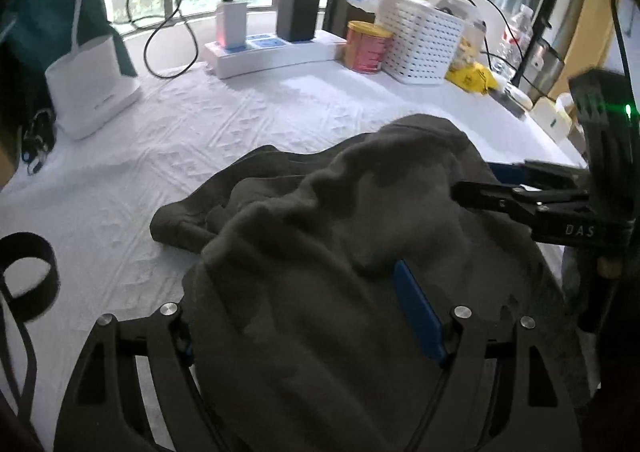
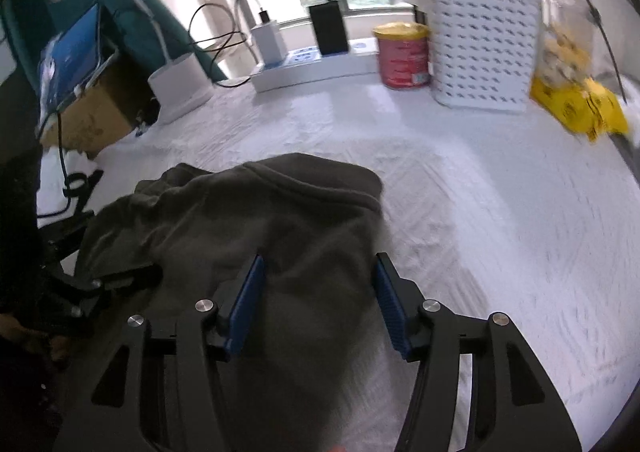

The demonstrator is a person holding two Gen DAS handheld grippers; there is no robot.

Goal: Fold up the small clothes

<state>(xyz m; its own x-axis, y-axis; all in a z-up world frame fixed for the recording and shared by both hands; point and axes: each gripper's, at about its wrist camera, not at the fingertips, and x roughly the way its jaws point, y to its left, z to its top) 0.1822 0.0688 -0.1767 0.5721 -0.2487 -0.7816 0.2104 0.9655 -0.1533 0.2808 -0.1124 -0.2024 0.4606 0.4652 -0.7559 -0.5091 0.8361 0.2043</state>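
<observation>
A dark grey garment lies bunched on the white tablecloth; it also shows in the right wrist view. My left gripper is wide open with the cloth draped over and between its fingers; only the right blue pad shows, the left one is hidden by cloth. My right gripper is open, its blue pads straddling the garment's right edge. It shows from the side in the left wrist view, over the cloth. The left gripper shows at the left edge of the right wrist view.
At the back stand a white power strip with chargers, a red tin, a white perforated basket, a yellow packet and a white lamp base. A cardboard box sits left of the table.
</observation>
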